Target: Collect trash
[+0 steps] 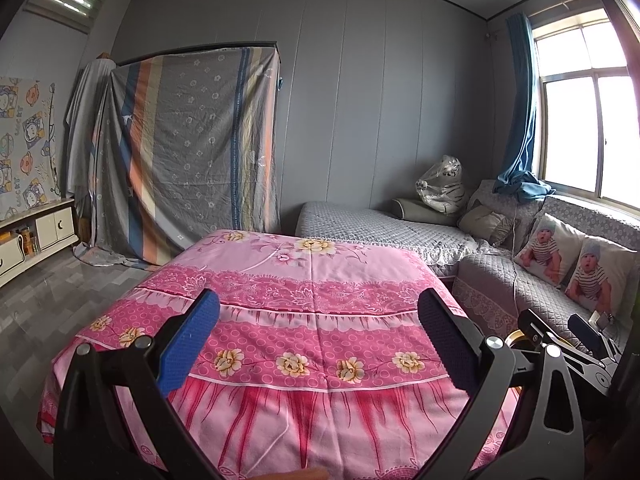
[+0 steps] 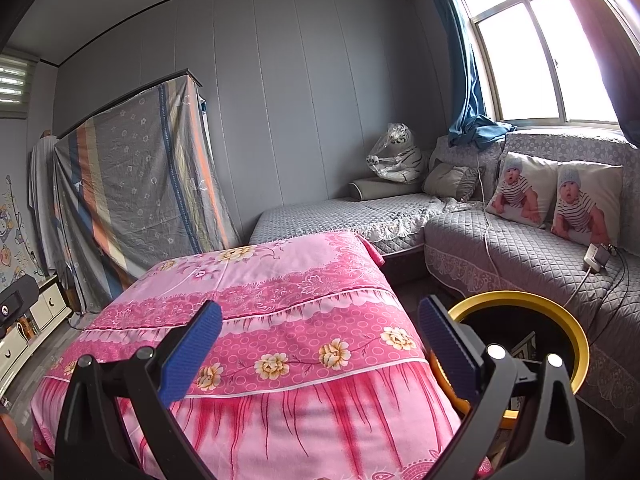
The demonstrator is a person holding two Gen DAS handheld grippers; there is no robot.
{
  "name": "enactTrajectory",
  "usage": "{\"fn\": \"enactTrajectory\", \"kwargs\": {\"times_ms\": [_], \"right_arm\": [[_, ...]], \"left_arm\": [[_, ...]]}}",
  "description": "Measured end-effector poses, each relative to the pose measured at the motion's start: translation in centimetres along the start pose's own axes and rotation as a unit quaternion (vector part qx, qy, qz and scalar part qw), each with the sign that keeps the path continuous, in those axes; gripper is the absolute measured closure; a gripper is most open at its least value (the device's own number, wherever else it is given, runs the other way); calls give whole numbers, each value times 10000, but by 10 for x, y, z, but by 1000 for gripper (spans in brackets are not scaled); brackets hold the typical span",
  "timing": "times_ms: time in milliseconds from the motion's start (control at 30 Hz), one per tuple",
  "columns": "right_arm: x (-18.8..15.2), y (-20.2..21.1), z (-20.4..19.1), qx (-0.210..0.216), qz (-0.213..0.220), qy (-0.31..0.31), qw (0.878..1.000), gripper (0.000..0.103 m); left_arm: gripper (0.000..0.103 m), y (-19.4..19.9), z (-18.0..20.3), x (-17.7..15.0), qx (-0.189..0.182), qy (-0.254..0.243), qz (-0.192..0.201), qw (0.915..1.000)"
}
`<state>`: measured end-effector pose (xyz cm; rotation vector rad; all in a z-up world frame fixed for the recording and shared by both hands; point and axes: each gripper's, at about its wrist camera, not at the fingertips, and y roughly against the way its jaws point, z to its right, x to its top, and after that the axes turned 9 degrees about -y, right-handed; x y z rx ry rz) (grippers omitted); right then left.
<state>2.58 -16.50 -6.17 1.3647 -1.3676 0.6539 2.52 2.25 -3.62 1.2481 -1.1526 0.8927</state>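
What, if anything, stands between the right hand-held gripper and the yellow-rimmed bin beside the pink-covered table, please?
Nothing visible: the open right hand-held gripper sits above the pink floral tablecloth, with the round yellow-rimmed bin just to its right, unobstructed.

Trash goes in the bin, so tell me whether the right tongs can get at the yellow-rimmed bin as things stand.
Probably yes. The right tongs are open and empty, and the bin stands just to their right, beside the pink-covered table, its mouth uncovered; nothing visible lies between.

Pink floral cloth [image 1: 304, 312] covers the desk. The bin [image 2: 568, 332] rim is yellow, the sofa [image 2: 520, 248] quilted grey, the curtain [image 2: 464, 60] blue, and the gripper pads [image 1: 188, 344] blue.
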Motion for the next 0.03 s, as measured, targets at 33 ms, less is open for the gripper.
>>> {"fn": "enactTrajectory", "kwargs": {"times_ms": [33], "right_arm": [[0, 0, 0, -2, 2, 2, 10000, 8]], "left_arm": [[8, 0, 0, 0, -7, 4, -7, 10000]]}}
